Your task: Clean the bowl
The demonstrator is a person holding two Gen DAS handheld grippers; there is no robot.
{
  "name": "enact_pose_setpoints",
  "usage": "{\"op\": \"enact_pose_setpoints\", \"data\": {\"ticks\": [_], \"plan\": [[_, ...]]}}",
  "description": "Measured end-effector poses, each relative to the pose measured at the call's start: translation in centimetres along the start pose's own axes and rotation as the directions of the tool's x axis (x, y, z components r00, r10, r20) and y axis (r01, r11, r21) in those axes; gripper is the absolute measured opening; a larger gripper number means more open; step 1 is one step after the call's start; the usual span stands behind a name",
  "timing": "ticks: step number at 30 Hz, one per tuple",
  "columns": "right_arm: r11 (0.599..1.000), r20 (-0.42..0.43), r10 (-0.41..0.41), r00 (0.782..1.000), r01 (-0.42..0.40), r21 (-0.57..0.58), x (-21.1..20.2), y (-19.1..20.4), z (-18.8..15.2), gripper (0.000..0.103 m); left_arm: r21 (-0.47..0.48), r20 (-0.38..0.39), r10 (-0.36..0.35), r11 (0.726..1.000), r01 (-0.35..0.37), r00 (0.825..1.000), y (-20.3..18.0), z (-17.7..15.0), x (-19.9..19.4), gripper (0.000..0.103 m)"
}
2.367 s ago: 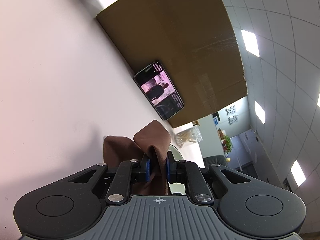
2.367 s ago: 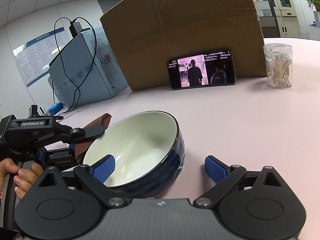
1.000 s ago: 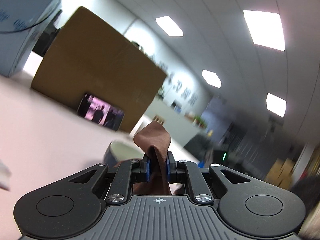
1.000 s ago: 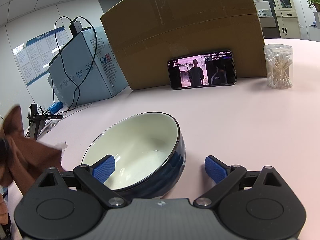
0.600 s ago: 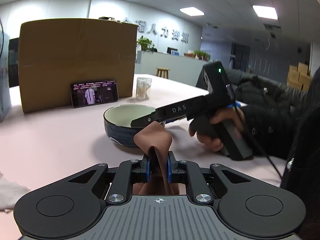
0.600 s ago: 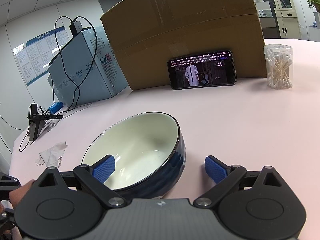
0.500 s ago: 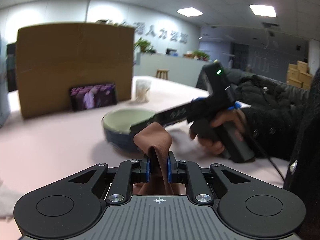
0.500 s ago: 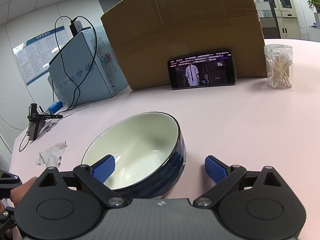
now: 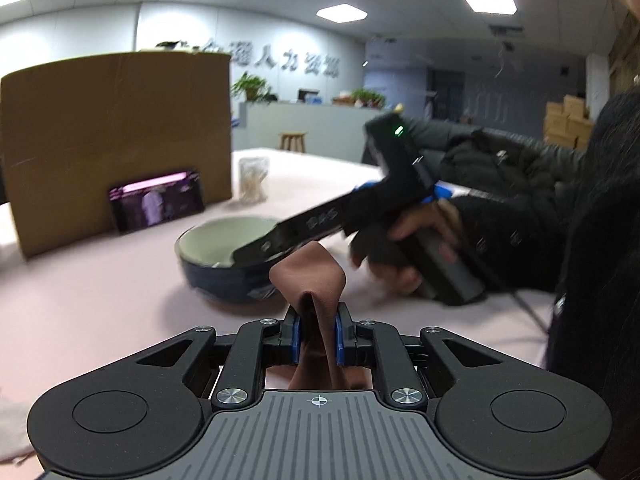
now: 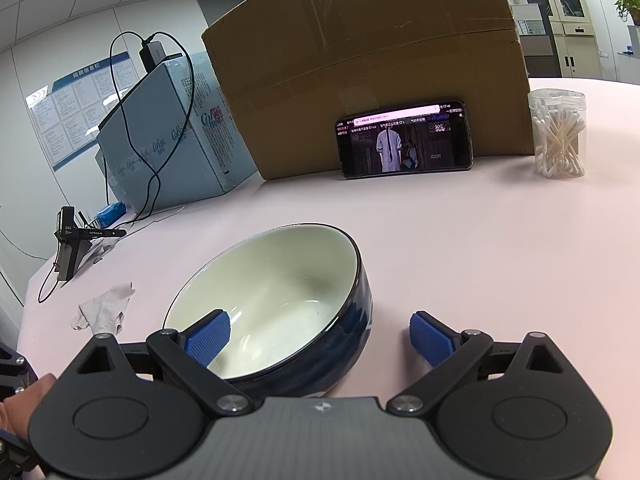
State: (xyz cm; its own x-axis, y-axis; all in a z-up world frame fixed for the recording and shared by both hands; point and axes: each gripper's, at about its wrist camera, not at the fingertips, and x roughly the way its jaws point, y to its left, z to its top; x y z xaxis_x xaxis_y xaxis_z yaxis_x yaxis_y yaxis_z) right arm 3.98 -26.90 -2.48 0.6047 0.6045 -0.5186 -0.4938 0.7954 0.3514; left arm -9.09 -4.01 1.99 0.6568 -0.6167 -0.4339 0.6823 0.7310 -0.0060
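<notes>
The left gripper (image 9: 316, 334) is seen with its jaws a little way apart, and they have just been opening. A brown cloth (image 9: 310, 280) stands up between the blue pads (image 9: 339, 338), with a small gap showing on its left side, so the cloth is no longer squeezed tight. The right gripper (image 10: 318, 336) is held with its jaws spread wide. The near wall of the bowl (image 10: 280, 300) is set between them: one pad (image 10: 208, 336) is inside the bowl and the other (image 10: 430, 338) is out to the right, and neither is pressed on it. The bowl is dark blue outside and white inside, and it is placed on the pink table (image 10: 500, 248). A phone (image 10: 404, 140) is leaned against a cardboard box (image 10: 360, 64) at the far side.
</notes>
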Motion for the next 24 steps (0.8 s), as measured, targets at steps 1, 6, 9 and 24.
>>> {"op": "enact_pose_setpoints", "data": {"ticks": [1,6,9,24], "plan": [[1.0,0.0,0.0,1.0,0.0,0.0,0.0,0.0,0.0,0.098,-0.002,-0.005,0.014,1.0,-0.014,1.0,0.0,0.0,0.1,0.045],[1.0,0.0,0.0,1.0,0.0,0.0,0.0,0.0,0.0,0.098,0.015,-0.02,0.02,1.0,-0.02,1.0,-0.3,0.2,0.5,0.062],[1.0,0.0,0.0,1.0,0.0,-0.001,0.1,0.0,0.1,0.098,0.012,-0.023,0.034,0.999,-0.034,0.999,-0.2,0.2,0.6,0.073],[1.0,0.0,0.0,1.0,0.0,-0.002,0.0,0.1,0.1,0.098,-0.034,0.071,0.091,0.996,-0.088,0.993,0.9,0.9,-0.1,0.102]]}}
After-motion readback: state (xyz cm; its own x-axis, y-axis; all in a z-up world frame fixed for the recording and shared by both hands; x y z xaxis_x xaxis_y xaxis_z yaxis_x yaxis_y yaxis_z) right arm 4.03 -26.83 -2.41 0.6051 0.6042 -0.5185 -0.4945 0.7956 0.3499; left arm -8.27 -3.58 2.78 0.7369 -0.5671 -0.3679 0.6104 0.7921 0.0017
